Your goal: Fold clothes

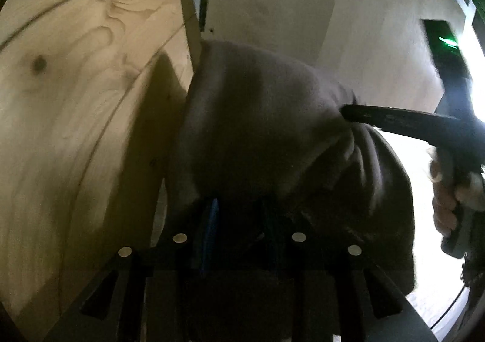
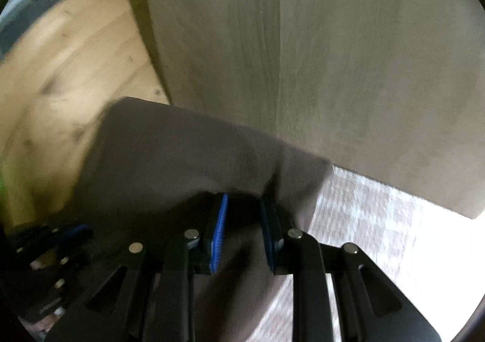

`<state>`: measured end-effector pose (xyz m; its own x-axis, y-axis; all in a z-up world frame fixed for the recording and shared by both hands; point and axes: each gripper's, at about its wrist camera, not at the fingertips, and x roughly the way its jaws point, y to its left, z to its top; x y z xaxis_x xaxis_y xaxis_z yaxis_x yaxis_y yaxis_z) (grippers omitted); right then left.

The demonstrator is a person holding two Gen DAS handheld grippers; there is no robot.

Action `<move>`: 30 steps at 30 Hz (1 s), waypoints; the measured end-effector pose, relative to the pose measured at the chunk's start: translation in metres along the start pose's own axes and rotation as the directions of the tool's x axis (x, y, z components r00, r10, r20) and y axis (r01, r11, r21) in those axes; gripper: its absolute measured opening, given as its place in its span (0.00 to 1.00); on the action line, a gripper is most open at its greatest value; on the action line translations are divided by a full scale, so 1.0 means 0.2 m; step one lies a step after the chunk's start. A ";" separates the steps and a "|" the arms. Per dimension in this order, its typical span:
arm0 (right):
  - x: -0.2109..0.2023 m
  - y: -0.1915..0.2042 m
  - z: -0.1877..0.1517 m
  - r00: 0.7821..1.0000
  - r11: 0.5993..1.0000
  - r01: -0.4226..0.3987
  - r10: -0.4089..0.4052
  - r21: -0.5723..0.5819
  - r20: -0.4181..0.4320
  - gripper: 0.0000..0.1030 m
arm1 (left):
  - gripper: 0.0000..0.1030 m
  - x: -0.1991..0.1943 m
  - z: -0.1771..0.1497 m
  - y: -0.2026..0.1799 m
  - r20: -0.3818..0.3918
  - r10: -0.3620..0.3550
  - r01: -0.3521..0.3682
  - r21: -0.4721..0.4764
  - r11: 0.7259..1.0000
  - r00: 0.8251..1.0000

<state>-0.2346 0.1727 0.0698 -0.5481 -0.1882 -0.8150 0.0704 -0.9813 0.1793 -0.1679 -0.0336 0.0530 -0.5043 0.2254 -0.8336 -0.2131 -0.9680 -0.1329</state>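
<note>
The garment (image 2: pixel 169 160) is showing as soft, matt grey-brown cloth, creasing where it is hanging over the surface (image 2: pixel 348 54), which is looking like smooth, pale matt board with faint grain. The floor (image 1: pixel 60 84) is appearing as knotty light wood with a slight sheen, and the right gripper (image 2: pixel 242 220) is looking like matt black plastic with ribbed blue pads (image 2: pixel 219 233) and shiny metal pins.

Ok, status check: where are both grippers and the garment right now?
Right hand-held gripper clamped on the grey garment. Left hand-held gripper has garment between its fingers, grip unclear. Garment hangs between both, over the table edge. Nothing blocking.
</note>
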 end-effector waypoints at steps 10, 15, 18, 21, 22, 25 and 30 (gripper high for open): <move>-0.14 0.25 -0.51 0.999 0.990 -0.032 0.028 -0.138 -0.037 0.28 | 0.53 0.06 -0.12 -0.05 -0.038 0.039 -0.040 -0.015 0.999 0.999; -0.25 0.25 -0.46 0.998 0.992 -0.033 0.026 -0.122 -0.057 0.28 | 0.53 -0.01 -0.08 -0.12 -0.047 0.070 -0.071 -0.016 0.997 0.996; -0.52 0.17 -0.47 0.997 0.994 -0.075 0.077 -0.073 0.026 0.30 | 0.60 -0.22 -0.10 -0.20 0.022 0.068 -0.068 -0.001 0.998 0.997; -0.78 0.09 -0.52 0.990 0.994 -0.103 0.107 -0.045 0.092 0.43 | 0.75 -0.40 -0.07 -0.22 0.084 0.071 -0.073 0.019 0.997 0.994; -0.86 0.06 -0.55 0.987 0.993 -0.107 0.111 -0.041 0.112 0.44 | 0.75 -0.44 -0.06 -0.21 0.102 0.074 -0.077 0.021 0.997 0.992; -1.03 0.00 -0.63 0.981 0.993 -0.112 0.115 -0.030 0.156 0.46 | 0.75 -0.56 -0.09 -0.26 0.143 0.072 -0.075 0.016 0.997 0.987; -1.23 -0.14 -0.81 0.979 0.997 -0.076 0.078 -0.015 0.187 0.51 | 0.76 -0.79 -0.29 -0.36 0.152 0.093 -0.089 -0.036 0.995 0.984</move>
<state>0.0324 0.2393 0.1755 -0.6873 -0.2529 -0.6809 0.1243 -0.9646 0.2328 -0.0242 -0.0056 0.1626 -0.6433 0.1482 -0.7511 -0.1371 -0.9875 -0.0774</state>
